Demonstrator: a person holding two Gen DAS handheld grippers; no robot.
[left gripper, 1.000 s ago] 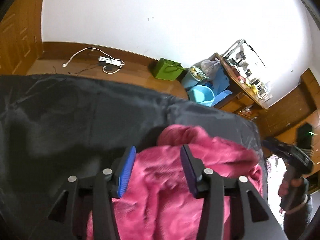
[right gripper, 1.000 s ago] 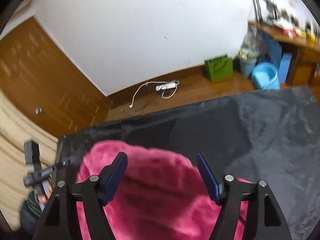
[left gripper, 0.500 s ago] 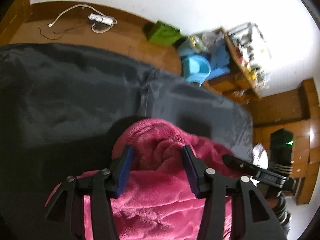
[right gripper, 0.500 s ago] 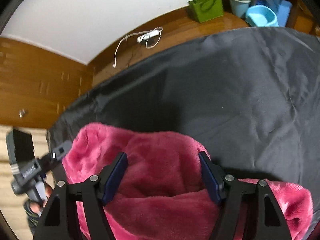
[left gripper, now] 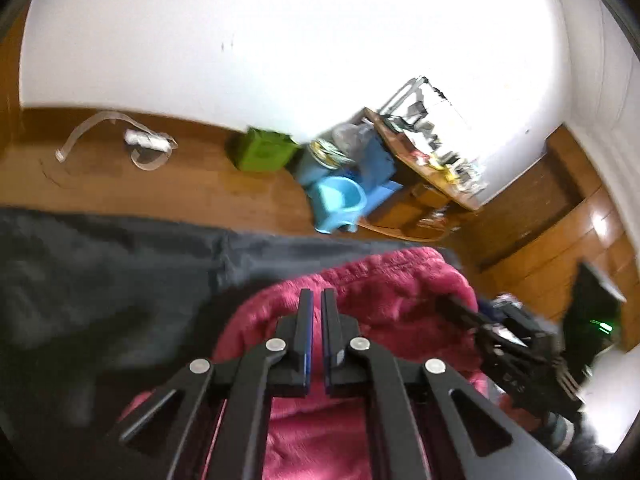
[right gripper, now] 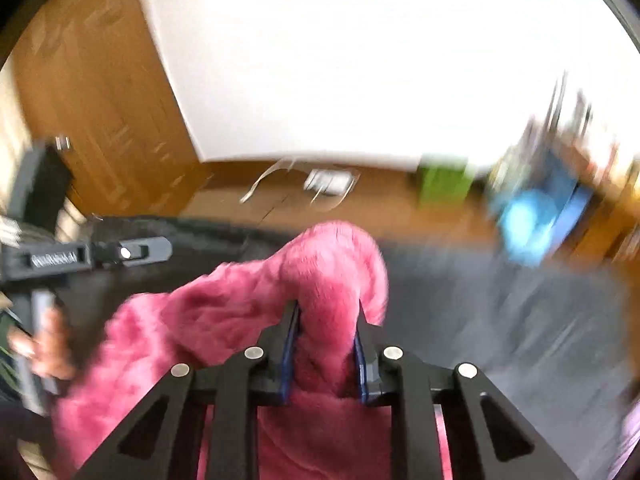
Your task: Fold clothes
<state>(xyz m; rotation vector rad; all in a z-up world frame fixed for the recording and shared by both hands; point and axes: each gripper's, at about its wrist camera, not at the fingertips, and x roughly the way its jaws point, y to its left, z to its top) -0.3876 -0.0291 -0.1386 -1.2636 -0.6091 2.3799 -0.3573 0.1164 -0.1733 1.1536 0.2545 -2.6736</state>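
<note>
The left gripper (left gripper: pixel 317 304) has its jaws drawn almost together over the pink fleece garment (left gripper: pixel 384 292), with no cloth visibly caught between them. The right gripper (right gripper: pixel 326 320) is closing, its pads pinching a raised fold of that garment, which lies on the dark cloth (left gripper: pixel 100 272). Far off, a green bag (left gripper: pixel 262 154) and blue tub (left gripper: pixel 340 200) sit on the floor, their contents blurred. A hand (right gripper: pixel 50 344) shows at left.

The dark cover (left gripper: pixel 100 280) lay bare and passable to the left, while the bunched pink garment (left gripper: pixel 384 292) blocked the near right part.
</note>
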